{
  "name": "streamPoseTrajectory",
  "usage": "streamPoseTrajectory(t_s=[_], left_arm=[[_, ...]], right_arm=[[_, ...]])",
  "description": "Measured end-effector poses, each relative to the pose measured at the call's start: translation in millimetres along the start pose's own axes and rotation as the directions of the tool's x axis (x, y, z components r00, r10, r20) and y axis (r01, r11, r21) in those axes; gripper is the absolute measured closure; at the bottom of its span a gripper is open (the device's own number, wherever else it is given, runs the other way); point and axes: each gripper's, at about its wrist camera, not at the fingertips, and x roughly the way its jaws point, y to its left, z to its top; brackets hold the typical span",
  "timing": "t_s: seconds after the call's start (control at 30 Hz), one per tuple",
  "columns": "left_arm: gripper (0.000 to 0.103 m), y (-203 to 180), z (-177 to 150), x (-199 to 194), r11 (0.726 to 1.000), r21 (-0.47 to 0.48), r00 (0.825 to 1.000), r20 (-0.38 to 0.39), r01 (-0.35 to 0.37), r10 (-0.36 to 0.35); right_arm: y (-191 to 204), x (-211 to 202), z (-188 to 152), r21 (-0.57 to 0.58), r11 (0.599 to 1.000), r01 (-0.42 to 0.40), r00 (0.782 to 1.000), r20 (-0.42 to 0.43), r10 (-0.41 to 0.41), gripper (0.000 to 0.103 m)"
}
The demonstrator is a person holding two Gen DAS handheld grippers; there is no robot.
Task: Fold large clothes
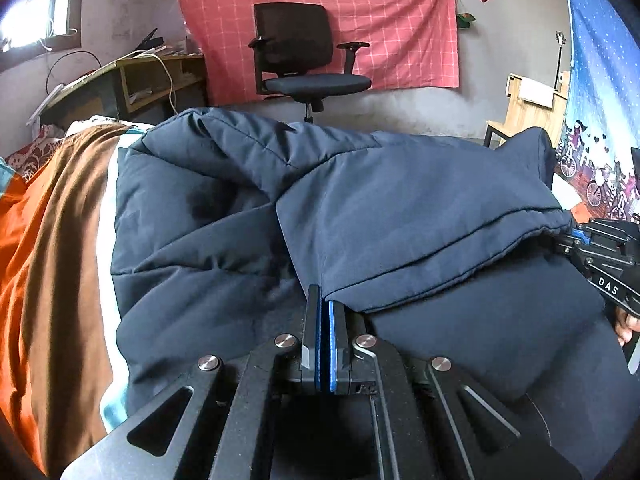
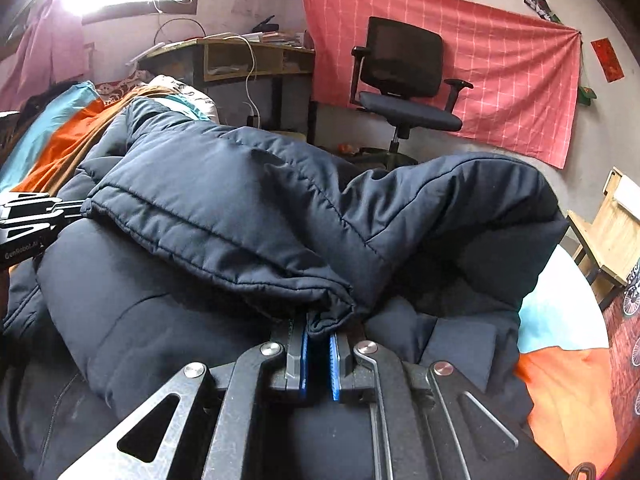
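A large dark navy padded jacket (image 1: 248, 216) lies on the bed and fills most of both views (image 2: 224, 208). My left gripper (image 1: 325, 304) is shut on the jacket's hem edge, with the blue pads pressed together. My right gripper (image 2: 318, 332) is shut on a bunched corner of the same hem fold, cloth between its blue pads. The fold is lifted across the jacket's body between the two grippers. The right gripper also shows in the left wrist view (image 1: 576, 236), and the left gripper's body shows at the left edge of the right wrist view (image 2: 32, 216).
The bed has an orange, brown and teal cover (image 1: 52, 240). A black office chair (image 1: 308, 60) stands behind the bed by a pink wall cloth (image 1: 400, 20). A cluttered desk (image 1: 140, 80) is at the back left, a wooden stand (image 1: 528, 108) at the right.
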Motion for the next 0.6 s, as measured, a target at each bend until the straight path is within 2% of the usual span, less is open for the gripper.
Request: streamPoseTrajectory(t_s=[0.2,0.43,0.53,0.6], left_arm=[[0.102,8.7,7.2,-8.3,0.999,0.032,1.0,-0.009,0.012,-0.012],[0.1,24.6,21.2,-38.0,0.992,-0.034,0.993,0.01,0.12,-0.12],[0.099,27.9,35.2,-55.3,0.985,-0.057,0.985,0.061,0.163,-0.159],[0.09,29.1,50.1,-60.6,0.976,-0.088,0.976,0.112,0.197,-0.187]], right_arm=[[-4.3,-18.1,-1.9,0.018,1.0,-0.006,1.0,0.024,0.006,0.092],[-1.7,-22.9,3.0,-0.005,1.0,0.016,1.0,0.023,-0.015,0.093],[-2.5,-20.7,2.1,-0.007,1.0,0.022,1.0,0.017,-0.021,0.093],[-1.7,-19.2,2.3,-0.001,1.0,0.026,1.0,0.015,-0.026,0.093]])
